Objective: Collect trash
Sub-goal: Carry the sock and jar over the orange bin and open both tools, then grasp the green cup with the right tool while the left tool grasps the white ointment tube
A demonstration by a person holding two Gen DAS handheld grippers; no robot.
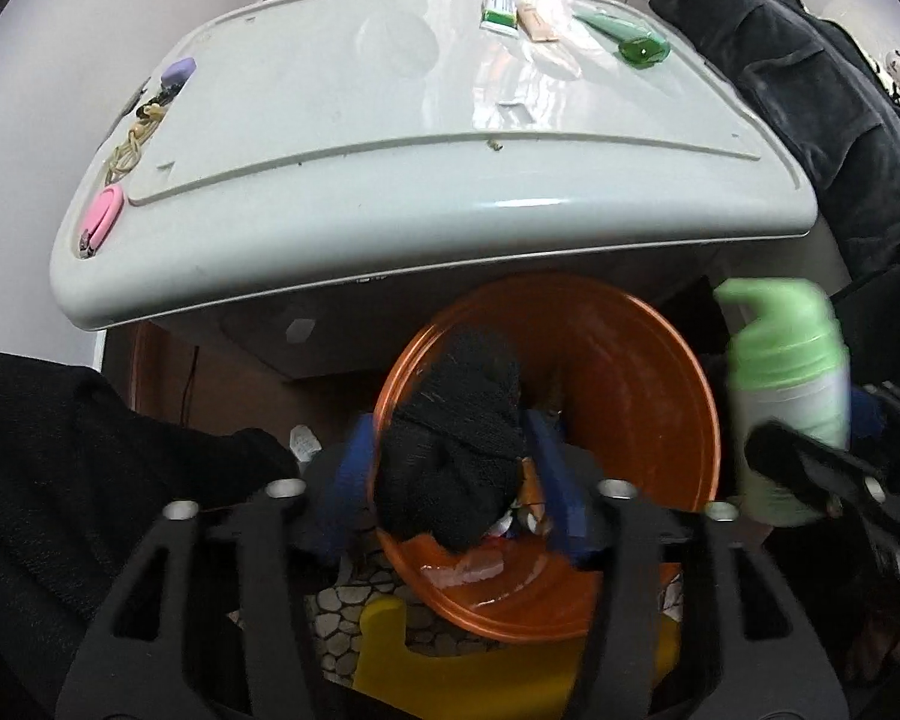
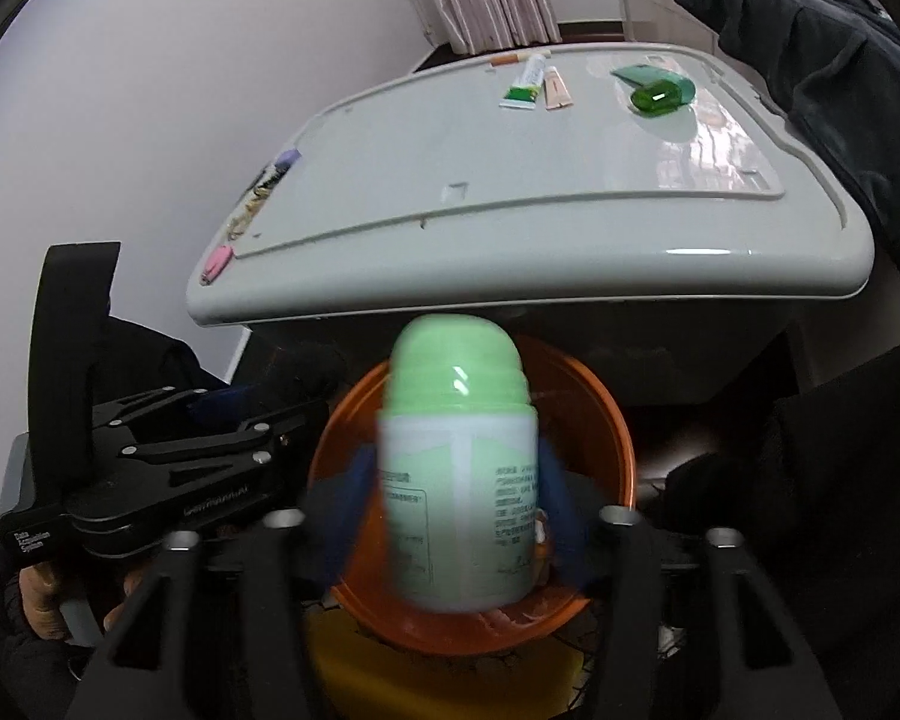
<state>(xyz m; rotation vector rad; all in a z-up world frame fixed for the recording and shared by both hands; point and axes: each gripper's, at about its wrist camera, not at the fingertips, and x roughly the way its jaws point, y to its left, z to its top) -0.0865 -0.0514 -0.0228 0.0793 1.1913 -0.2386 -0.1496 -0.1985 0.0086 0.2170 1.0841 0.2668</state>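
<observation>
While both grippers hang over the orange basin (image 1: 642,360), the left gripper (image 1: 450,462) has its blue fingers (image 1: 555,468) closed on a balled black sock (image 1: 456,438). Right gripper (image 2: 459,498) clamps a green-capped pump bottle (image 2: 459,462) upright, above the basin's rim (image 2: 618,420). Basin contents mostly hidden; some pale scraps (image 1: 480,564) near its front wall. White counter (image 1: 390,192) behind carries a toothpaste tube (image 1: 499,9) and a green bottle (image 1: 630,39).
</observation>
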